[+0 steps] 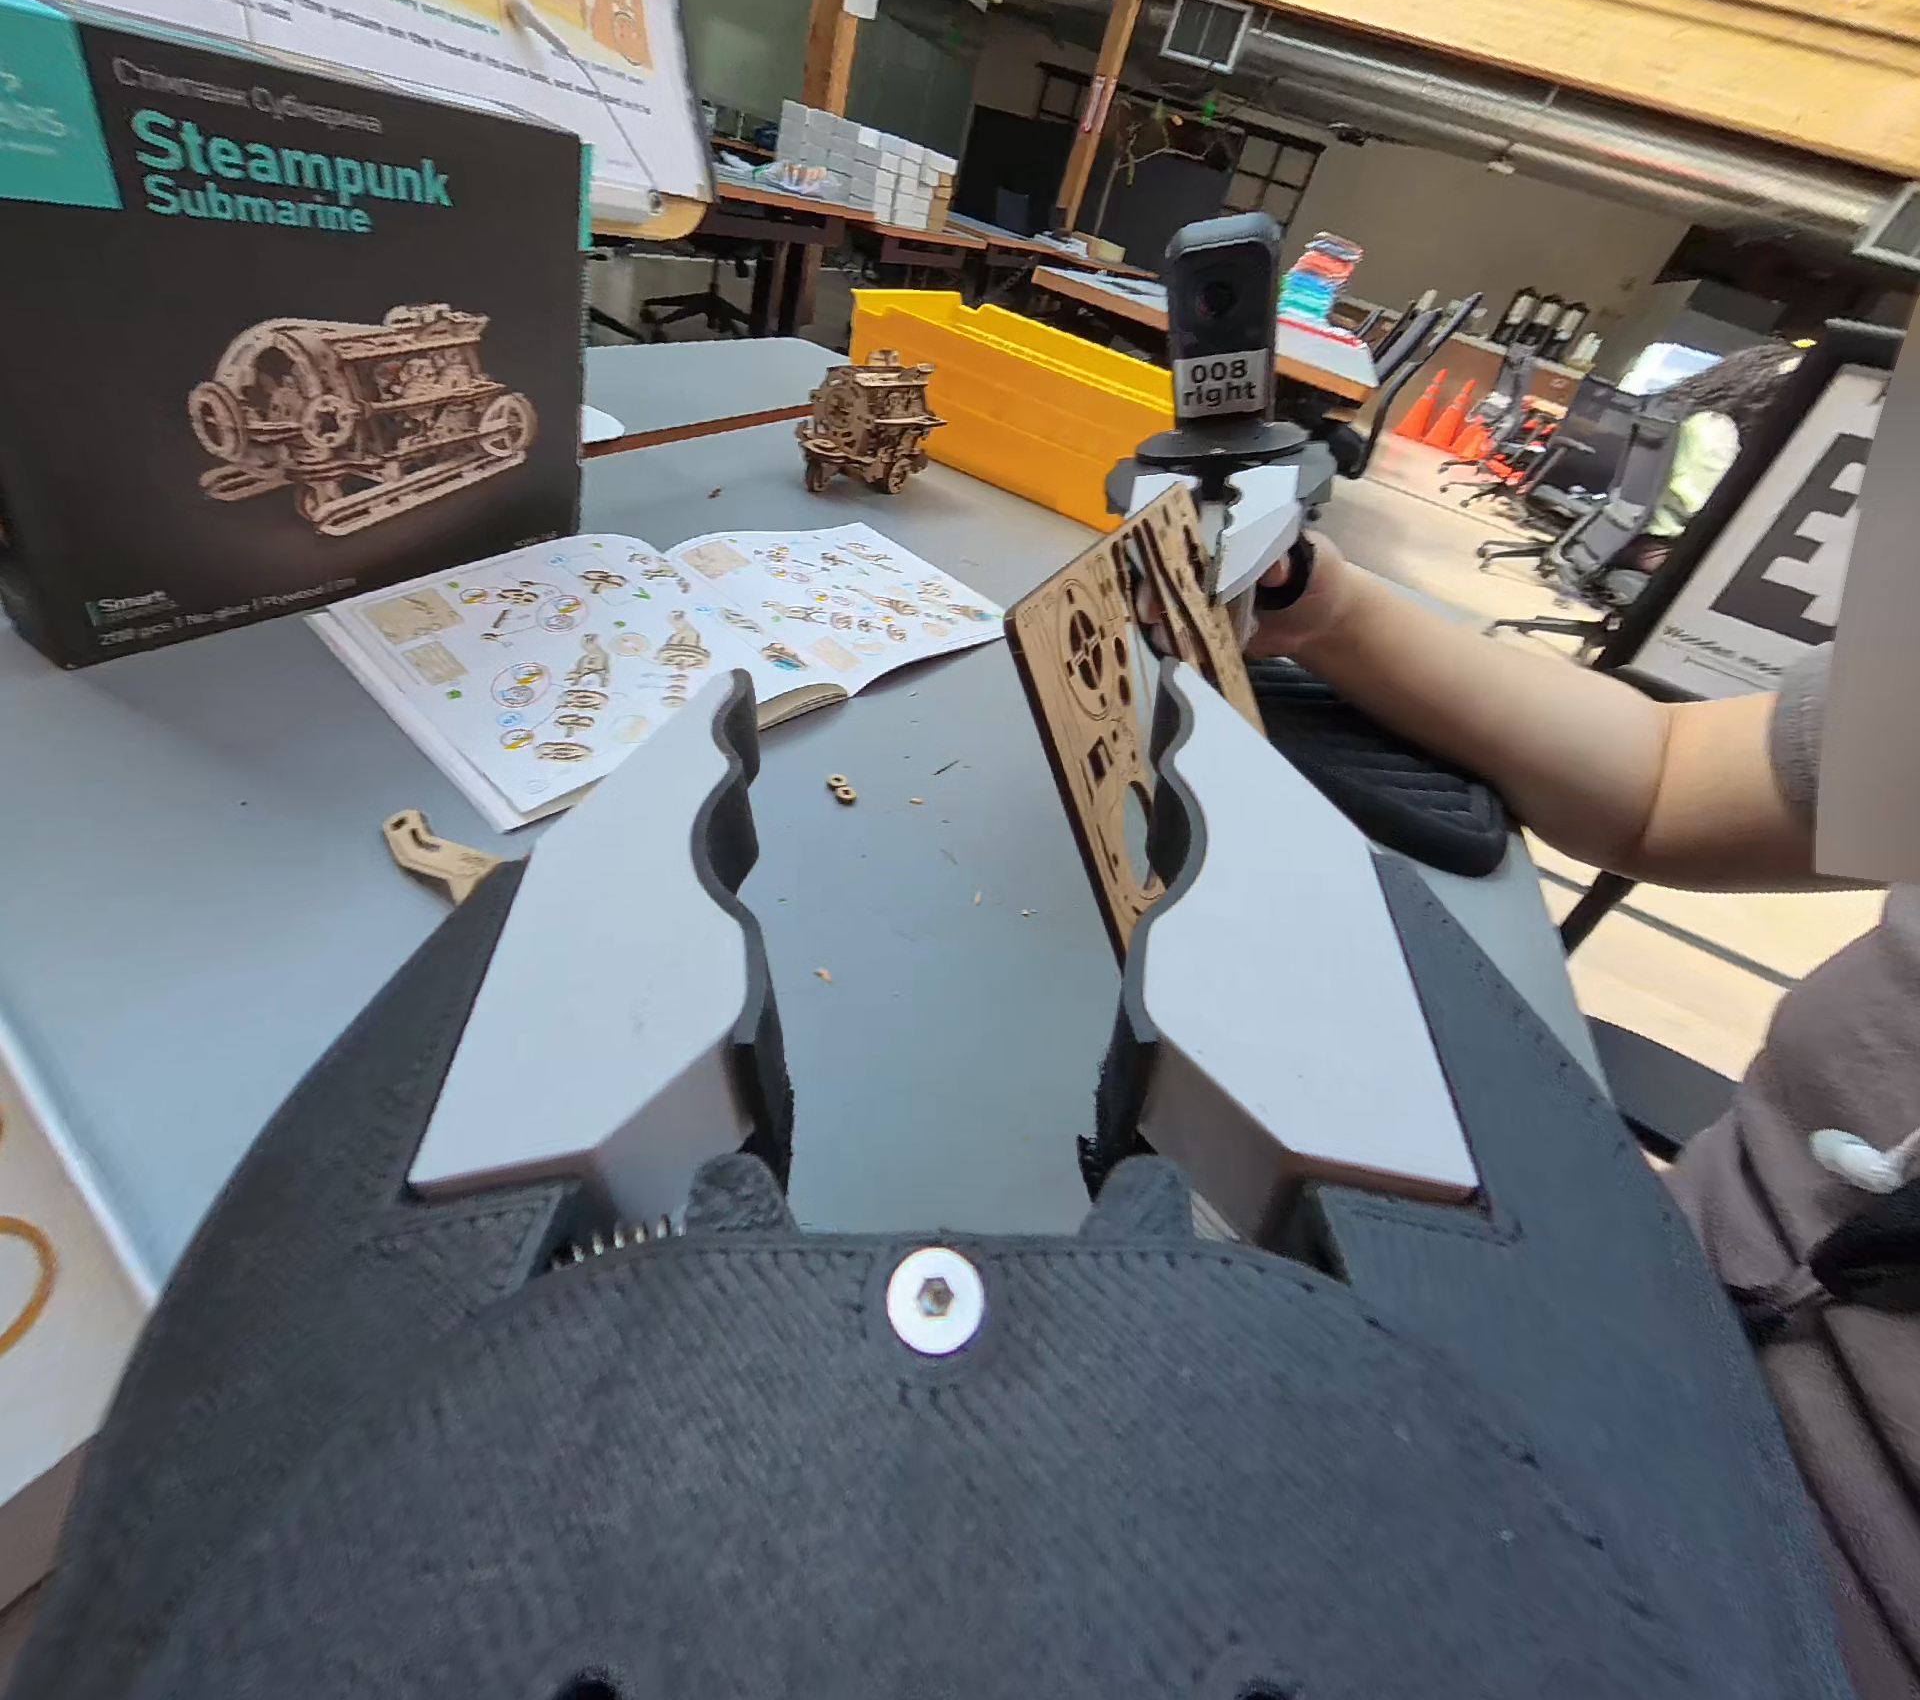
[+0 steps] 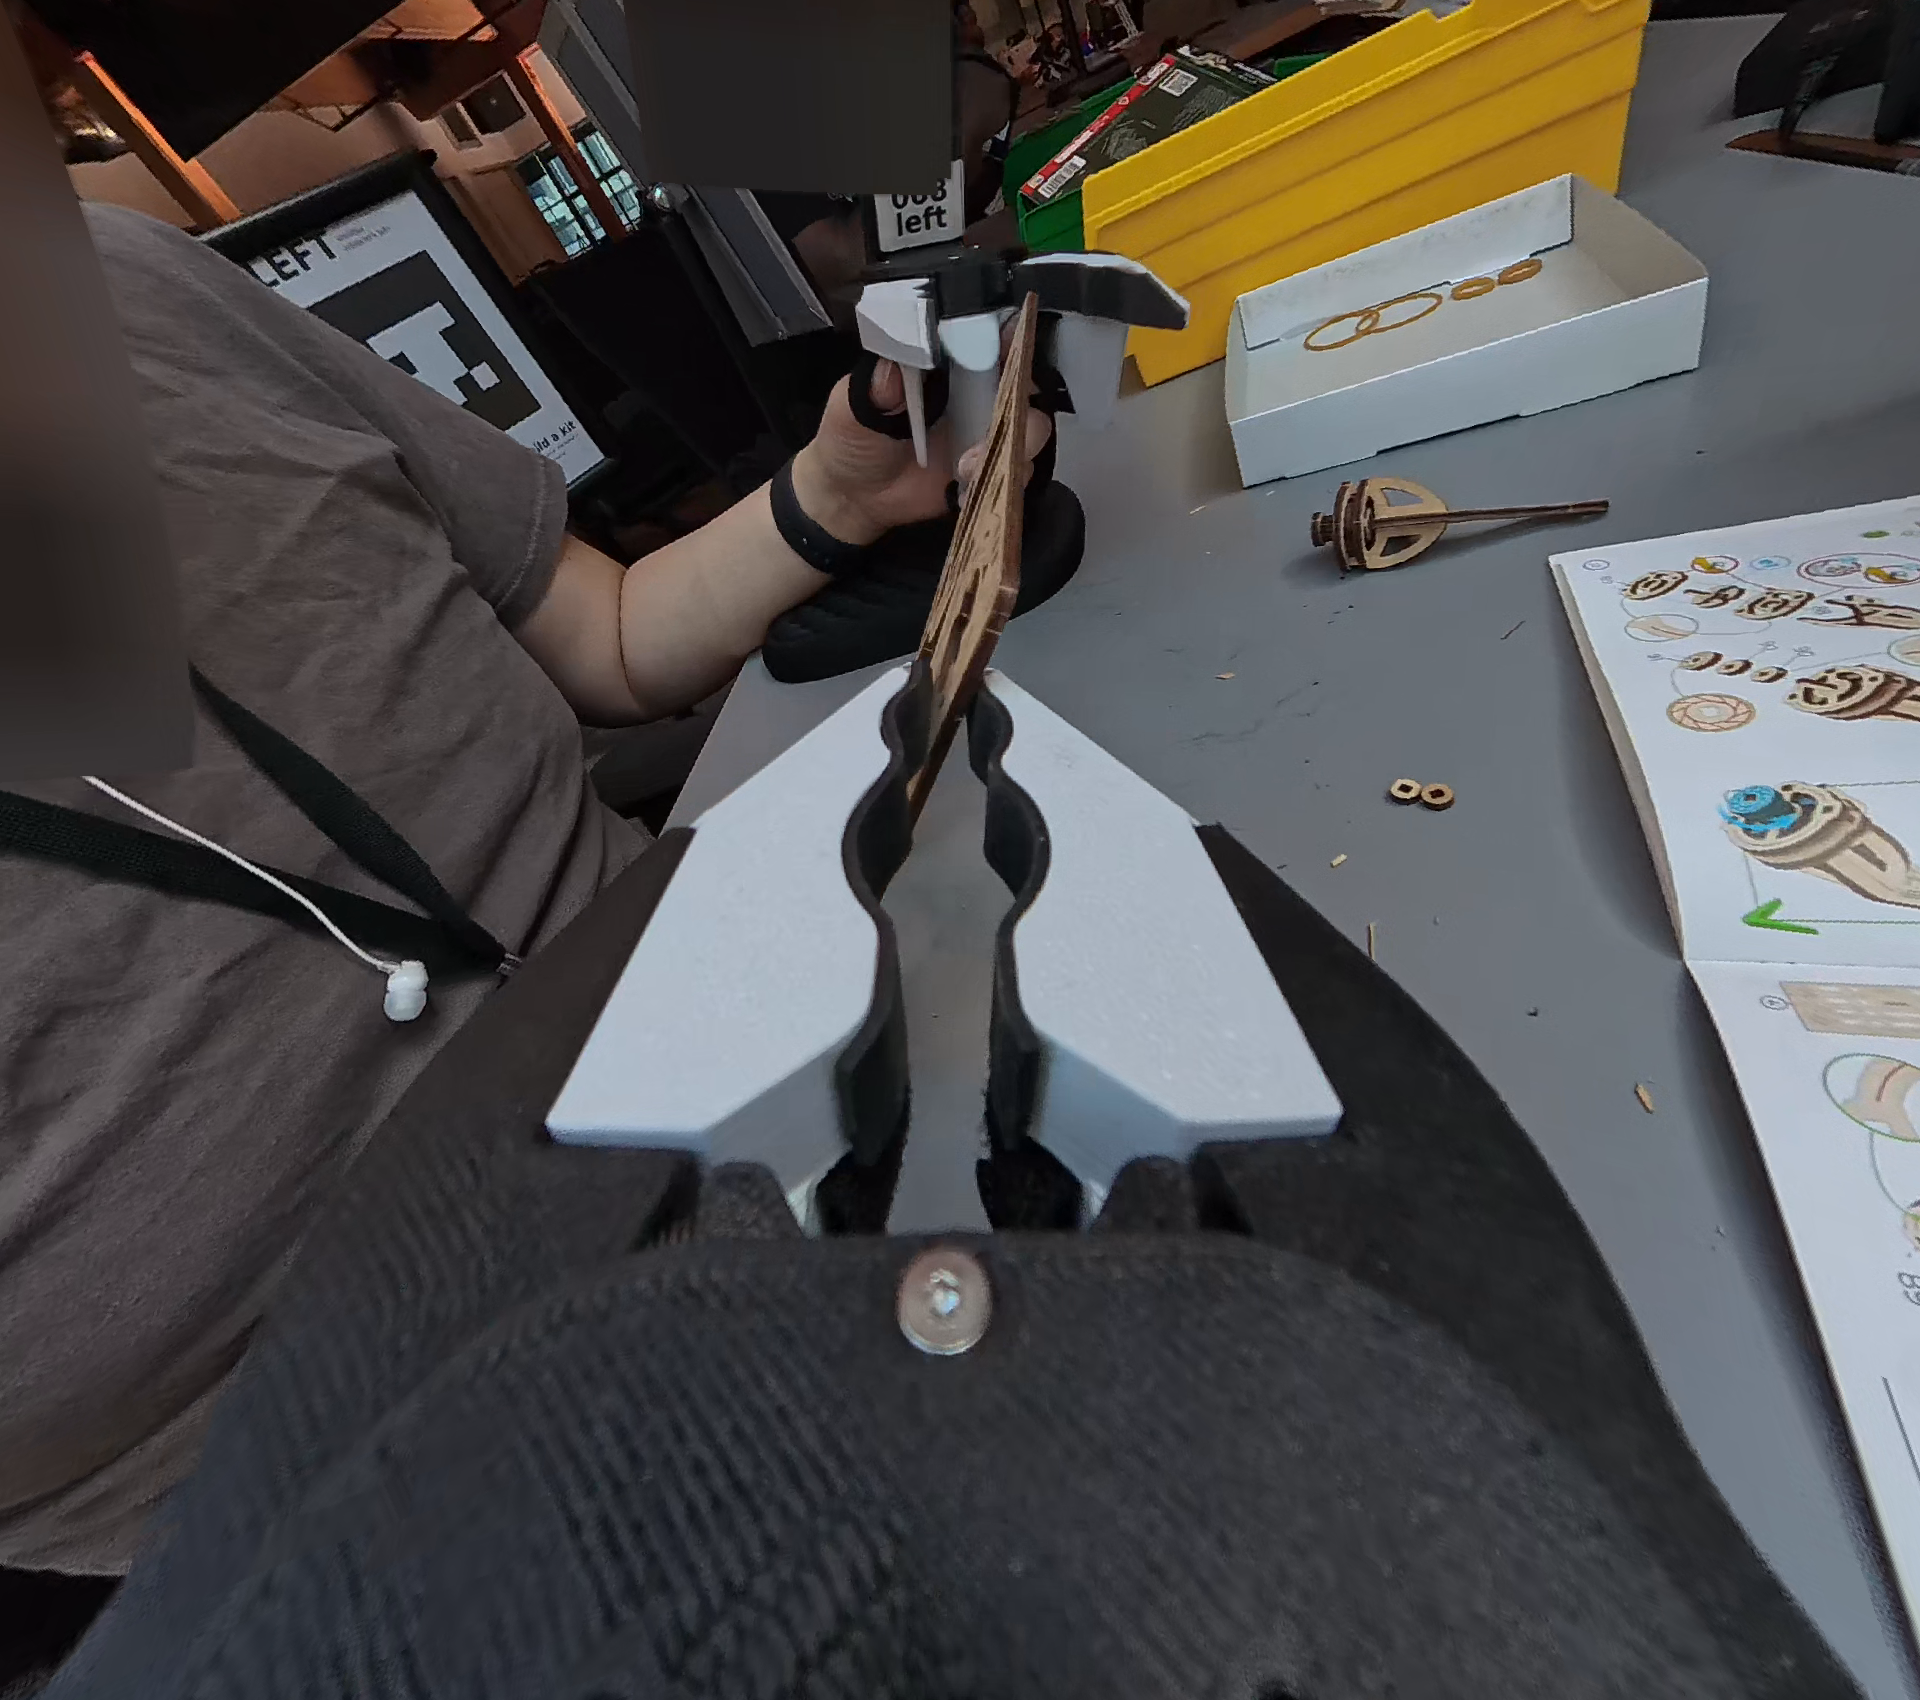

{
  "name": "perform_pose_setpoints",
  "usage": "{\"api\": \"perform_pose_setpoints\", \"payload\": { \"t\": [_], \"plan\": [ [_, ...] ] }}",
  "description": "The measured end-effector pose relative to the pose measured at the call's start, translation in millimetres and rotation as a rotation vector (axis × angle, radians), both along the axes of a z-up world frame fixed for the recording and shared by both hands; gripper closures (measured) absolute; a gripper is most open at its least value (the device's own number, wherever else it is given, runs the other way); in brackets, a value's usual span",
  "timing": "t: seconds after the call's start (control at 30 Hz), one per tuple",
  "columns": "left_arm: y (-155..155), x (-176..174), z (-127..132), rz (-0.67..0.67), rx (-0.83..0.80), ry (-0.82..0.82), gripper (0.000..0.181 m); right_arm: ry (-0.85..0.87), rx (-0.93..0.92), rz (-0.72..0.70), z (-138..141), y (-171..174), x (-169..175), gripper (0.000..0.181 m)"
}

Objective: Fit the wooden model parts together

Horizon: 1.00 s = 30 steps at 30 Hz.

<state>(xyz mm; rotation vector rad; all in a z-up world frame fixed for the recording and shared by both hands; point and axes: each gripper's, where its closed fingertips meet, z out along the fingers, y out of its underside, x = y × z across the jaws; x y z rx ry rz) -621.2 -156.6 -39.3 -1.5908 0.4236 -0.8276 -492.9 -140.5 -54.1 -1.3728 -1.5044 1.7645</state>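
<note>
A flat laser-cut wooden sheet (image 1: 1091,663) stands tilted above the grey table (image 1: 935,975). My right gripper (image 2: 951,689) is shut on its near edge, and the sheet (image 2: 982,507) runs away from it toward my left gripper (image 2: 997,362). In the left wrist view my left gripper (image 1: 951,705) is open and wide. The sheet sits by its right finger (image 1: 1247,871), which partly hides it. The right gripper (image 1: 1210,538) clamps the sheet's far end. A small double-ring wooden piece (image 1: 842,788) lies on the table; it also shows in the right wrist view (image 2: 1420,793).
An open instruction booklet (image 1: 644,642), the kit box (image 1: 281,362), an assembled wooden model (image 1: 868,424) and a yellow bin (image 1: 1018,393) stand behind. A curved wooden part (image 1: 436,855) lies left. A white tray (image 2: 1465,403) and a wooden spindle (image 2: 1392,523) lie right. A black pad (image 2: 904,601) is at the table edge. About 15 cm separates my left fingertips from my right. The wooden spindle (image 2: 1392,523) is about 11 cm from my left fingertips and 20 cm from my right.
</note>
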Motion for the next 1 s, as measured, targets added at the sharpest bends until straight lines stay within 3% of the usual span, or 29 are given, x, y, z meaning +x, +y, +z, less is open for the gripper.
{"api": "perform_pose_setpoints", "payload": {
  "t": [0.1, 0.27, 0.57, 0.93, 1.0],
  "plan": [
    [-15.2, 18.8, 6.1, -0.181, -0.05, -0.116, 0.114, 0.008, 0.039, -0.005, 0.0, -0.3, 0.9, 0.175],
    [-23.4, 32.8, -4.6, -0.296, -0.152, -0.13, 0.125, 0.009, 0.059, -0.008, -1.1, 0.7, 2.1, 0.175],
    [-33.4, 56.5, -24.7, -0.409, -0.268, -0.081, 0.143, 0.013, 0.108, 0.016, -1.4, -6.2, 3.4, 0.174],
    [-37.9, 62.2, -31.9, -0.445, -0.318, -0.064, 0.16, -0.009, 0.2, 0.016, -5.6, -5.1, 9.0, 0.172],
    [-38.2, 63.5, -33.4, -0.448, -0.319, -0.055, 0.169, -0.004, 0.196, 0.012, -4.8, -3.3, 9.5, 0.172]
  ]
}}
